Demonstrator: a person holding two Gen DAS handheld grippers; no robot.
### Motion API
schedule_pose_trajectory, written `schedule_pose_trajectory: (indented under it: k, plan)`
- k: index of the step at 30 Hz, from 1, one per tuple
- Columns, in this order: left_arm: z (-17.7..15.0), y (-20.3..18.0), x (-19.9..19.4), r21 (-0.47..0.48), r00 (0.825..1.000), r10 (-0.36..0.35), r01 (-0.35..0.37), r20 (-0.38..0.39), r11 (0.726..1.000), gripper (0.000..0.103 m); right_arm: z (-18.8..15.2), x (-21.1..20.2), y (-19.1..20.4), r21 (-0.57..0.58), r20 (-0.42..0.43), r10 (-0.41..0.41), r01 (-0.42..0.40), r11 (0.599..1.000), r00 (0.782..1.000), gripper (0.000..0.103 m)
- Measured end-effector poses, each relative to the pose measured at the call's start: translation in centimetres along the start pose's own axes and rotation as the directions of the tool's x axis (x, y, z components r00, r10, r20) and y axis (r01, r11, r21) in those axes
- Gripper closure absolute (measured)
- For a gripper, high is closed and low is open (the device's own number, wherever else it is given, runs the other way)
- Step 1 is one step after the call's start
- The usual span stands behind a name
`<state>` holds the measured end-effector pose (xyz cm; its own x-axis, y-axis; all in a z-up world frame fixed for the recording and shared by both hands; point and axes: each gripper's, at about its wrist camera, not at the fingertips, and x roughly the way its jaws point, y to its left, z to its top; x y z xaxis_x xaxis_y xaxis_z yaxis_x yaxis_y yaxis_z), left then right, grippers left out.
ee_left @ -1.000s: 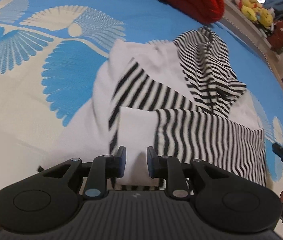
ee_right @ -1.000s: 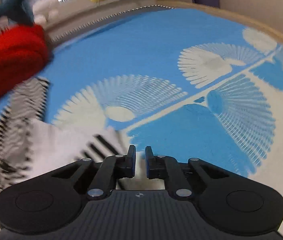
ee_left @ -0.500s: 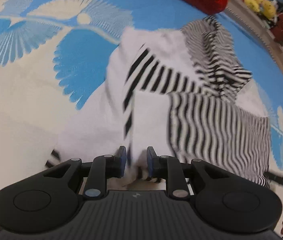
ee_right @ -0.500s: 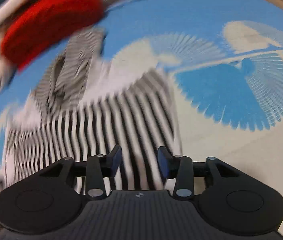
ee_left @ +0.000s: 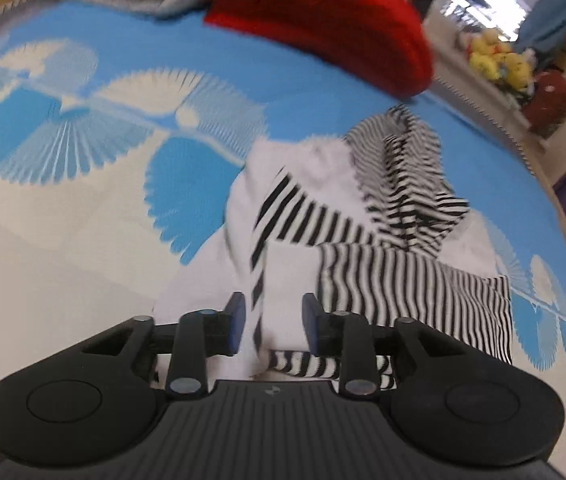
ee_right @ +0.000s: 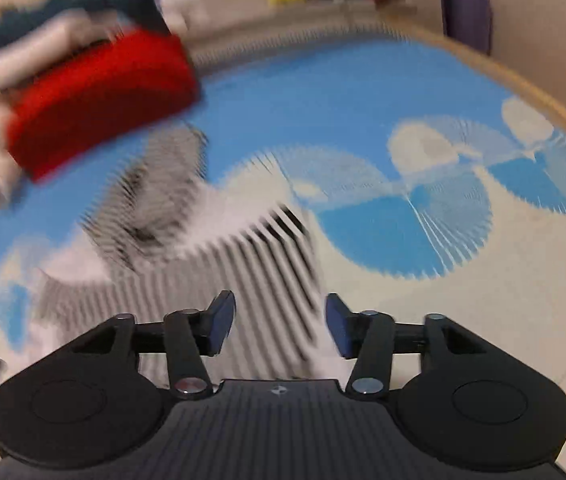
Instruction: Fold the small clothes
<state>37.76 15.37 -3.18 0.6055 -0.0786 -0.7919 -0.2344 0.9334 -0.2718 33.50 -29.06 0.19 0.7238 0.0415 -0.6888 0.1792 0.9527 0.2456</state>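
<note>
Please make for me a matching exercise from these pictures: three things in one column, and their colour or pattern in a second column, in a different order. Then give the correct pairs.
Things:
1. small garment lying in front of the grippers
2. folded knit beyond the garment
3. bed cover under both

Colour or pattern:
A. plain red
B. blue and cream with fan shapes
C. white with black stripes

Right pairs: 1-C, 2-A, 3-B.
</note>
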Motion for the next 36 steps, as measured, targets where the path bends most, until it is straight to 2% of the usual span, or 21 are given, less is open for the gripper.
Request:
schedule_pose_trajectory:
  k: [2, 4, 8, 10, 13, 17, 19, 22, 27, 30, 32, 34, 36]
  plan:
    - [-0.7, -0.8, -0.9, 0.036, 0.999, 0.007, -0.009, 0.048, 0.999, 0.067, -0.8, -2.0, 0.8, 0.020, 0.061, 0.035, -0.036, 0.999, 0.998, 0.036]
    - [-1.5, -1.4, -1.4, 0.076, 0.997, 0.018, -0.024, 0.080, 0.997, 0.067, -2.1, -2.6, 1.3, 0.022, 0.098, 0.068, -0.071, 0.997, 0.993, 0.034]
    - [-2.7, -2.1, -2.1, 0.086, 0.994, 0.018, -0.028, 0.111, 0.996, 0.060, -4.0, -0.9, 2.4, -0.041, 0.062, 0.054, -0.051, 0.998, 0.997, 0.035]
    - [-2.7, -2.3, -2.5, 0.073, 0.990, 0.016, -0.026, 0.141, 0.997, 0.054, -4.2, -0.1, 2.7, -0.035, 0.064, 0.077, -0.075, 0.997, 0.995, 0.035]
    - [-3.0, -3.4, -3.2, 0.119, 0.971, 0.044, -0.073, 0.234, 0.990, 0.050, -3.9, 0.7, 3.0, -0.038, 0.072, 0.069, -0.066, 0.997, 0.995, 0.035]
    - [-3.1, -5.7, -3.5, 0.227, 0.938, 0.080, -0.164, 0.337, 0.960, 0.050, -2.5, 1.4, 3.1, -0.061, 0.075, 0.063, -0.059, 0.996, 0.995, 0.035]
    - [-2.7, -6.4, -3.9, 0.230, 0.929, 0.058, -0.151, 0.366, 0.961, 0.050, -1.8, 1.9, 2.8, -0.080, 0.071, 0.055, -0.050, 0.996, 0.996, 0.035]
    - [-0.6, -7.3, -3.7, 0.205, 0.932, 0.014, -0.095, 0.363, 0.974, 0.050, -0.6, 2.8, 2.0, -0.104, 0.063, 0.015, -0.008, 0.995, 0.998, 0.035]
    - [5.8, -10.6, 1.3, 0.209, 0.945, -0.001, -0.071, 0.328, 0.975, 0.050, 0.4, 5.4, 0.3, -0.166, 0.029, -0.098, 0.101, 0.981, 0.995, 0.035]
    - [9.5, -12.7, 6.3, 0.251, 0.946, 0.008, -0.094, 0.325, 0.963, 0.055, 0.9, 6.4, -1.5, -0.117, -0.004, -0.135, 0.133, 0.984, 0.991, 0.035]
    - [11.6, -13.7, 10.2, 0.285, 0.954, -0.011, -0.078, 0.298, 0.955, 0.064, 1.1, 6.8, -2.3, -0.099, -0.016, -0.152, 0.149, 0.984, 0.988, 0.035]
    - [13.6, -14.6, 14.3, 0.305, 0.968, -0.035, -0.045, 0.250, 0.951, 0.087, 1.1, 7.2, -2.8, -0.092, -0.024, -0.157, 0.154, 0.984, 0.987, 0.035]
    - [15.6, -15.4, 18.2, 0.306, 0.976, -0.051, -0.016, 0.211, 0.952, 0.094, 0.9, 7.3, -3.1, -0.085, -0.032, -0.151, 0.148, 0.985, 0.988, 0.035]
